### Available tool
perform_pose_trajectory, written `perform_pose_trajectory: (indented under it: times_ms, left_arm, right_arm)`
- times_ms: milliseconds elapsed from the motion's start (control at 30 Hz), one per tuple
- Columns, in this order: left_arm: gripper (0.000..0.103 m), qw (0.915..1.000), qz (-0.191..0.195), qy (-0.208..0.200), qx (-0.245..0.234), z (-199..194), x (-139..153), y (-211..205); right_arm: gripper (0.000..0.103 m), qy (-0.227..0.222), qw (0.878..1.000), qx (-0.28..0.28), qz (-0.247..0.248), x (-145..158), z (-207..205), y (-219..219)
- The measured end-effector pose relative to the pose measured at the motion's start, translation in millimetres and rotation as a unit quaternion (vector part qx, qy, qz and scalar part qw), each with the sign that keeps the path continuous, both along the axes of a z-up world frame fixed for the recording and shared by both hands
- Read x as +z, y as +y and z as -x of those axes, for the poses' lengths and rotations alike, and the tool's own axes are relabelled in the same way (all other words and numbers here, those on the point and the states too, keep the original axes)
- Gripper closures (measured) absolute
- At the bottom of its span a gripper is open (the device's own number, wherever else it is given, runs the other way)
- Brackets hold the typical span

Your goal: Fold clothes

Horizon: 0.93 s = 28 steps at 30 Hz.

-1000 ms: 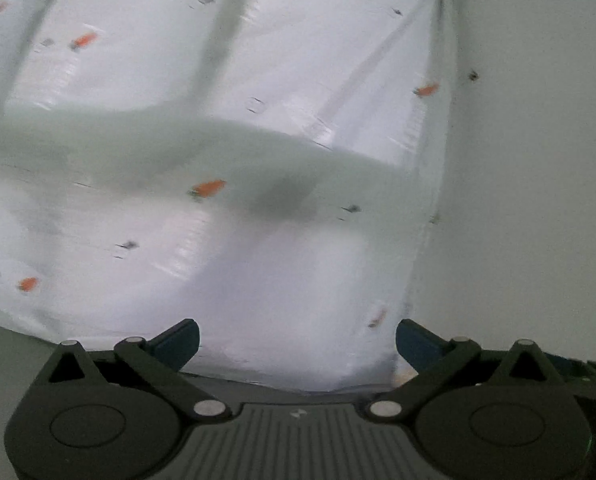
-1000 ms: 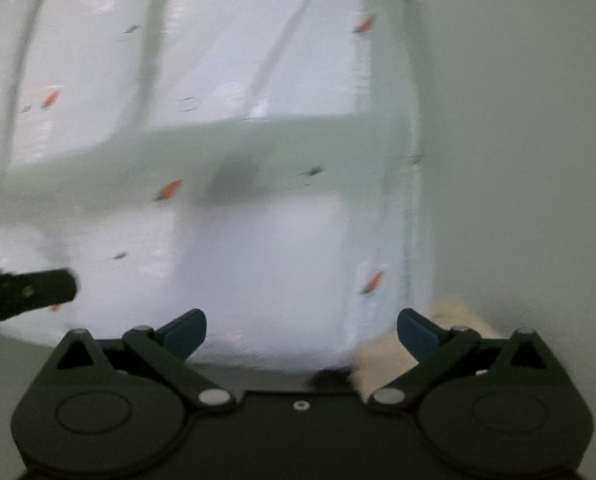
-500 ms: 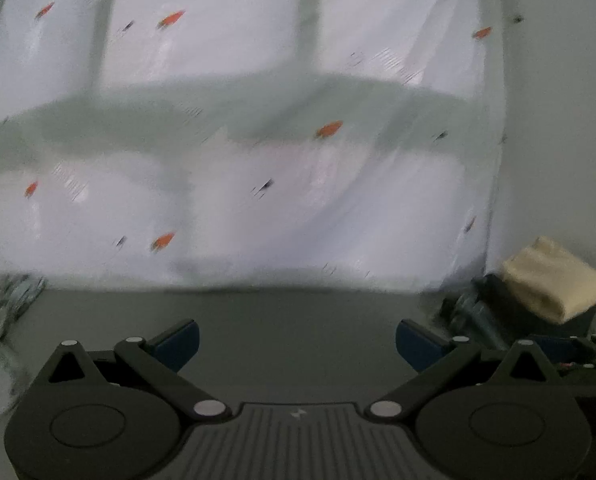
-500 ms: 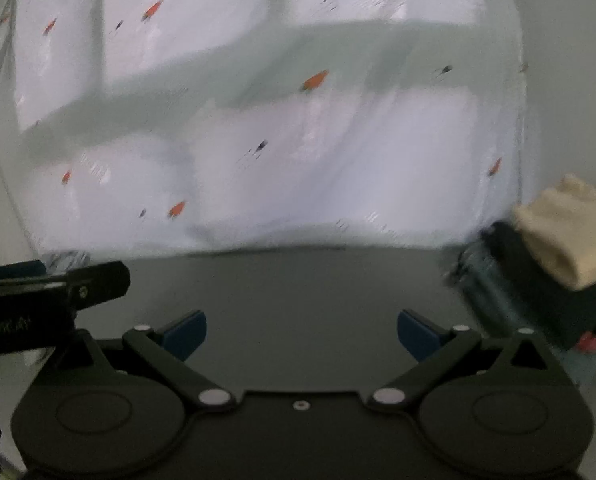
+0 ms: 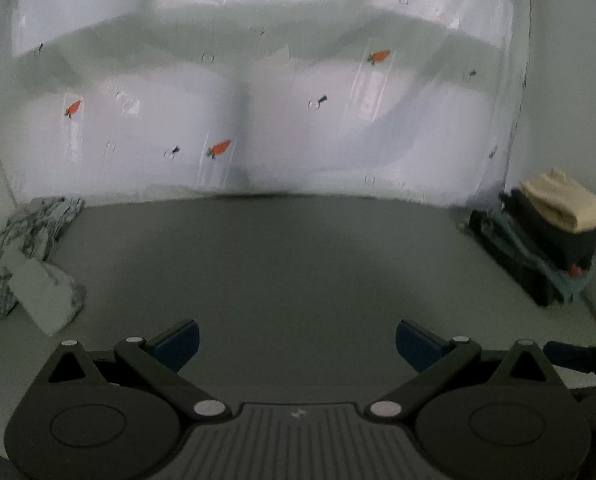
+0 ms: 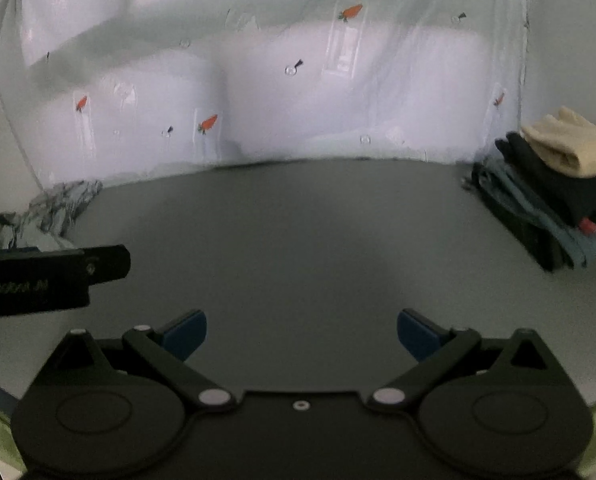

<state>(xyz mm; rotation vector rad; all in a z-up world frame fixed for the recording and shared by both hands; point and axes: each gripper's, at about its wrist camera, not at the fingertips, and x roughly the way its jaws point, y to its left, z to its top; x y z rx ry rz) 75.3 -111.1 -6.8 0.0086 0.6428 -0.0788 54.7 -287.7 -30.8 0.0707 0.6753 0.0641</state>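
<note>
- Over the near edge of the grey worktop (image 5: 298, 264) sits the left tool (image 5: 297, 342), jaws spread wide, blue pads gripping nothing.
- Right tool (image 6: 302, 334) is just the same: released, empty, bare worktop between its pads.
- Off to the left in the right wrist view, the other tool's black body pokes in from the side.
- At the worktop's far left corner lies a crumpled garment (image 5: 30, 248), grey-green and patterned, unfolded, one plain flap spilling toward the near side.
- Right wrist view catches that garment (image 6: 54, 208) too, partly hidden behind the left tool.
- Over at the far right corner, a stack (image 5: 538, 248) of folded clothes: dark pieces below, a teal layer showing at the edge.
- Topping that stack, a cream piece (image 5: 566, 204), folded.
- Along the far edge hangs a pale sheet (image 5: 258, 100) dotted with little orange carrots, touching the worktop.
- Picture is soft; finer detail cannot be made out.
</note>
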Motion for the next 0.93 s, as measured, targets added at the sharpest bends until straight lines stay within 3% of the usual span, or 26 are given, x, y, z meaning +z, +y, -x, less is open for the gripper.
perform_pose_trajectory:
  times_ms: [333, 933]
  left_arm:
    - [0.0, 0.9996, -0.001, 0.026, 0.004, 42, -7, 32]
    - [0.0, 0.9998, -0.003, 0.017, 0.01, 59, -3, 45]
  right_arm:
    - [0.0, 0.011, 1.0, -0.001, 0.013, -6, 45, 26]
    - [0.0, -0.006, 0.999, 0.01, 0.033, -1, 56, 37]
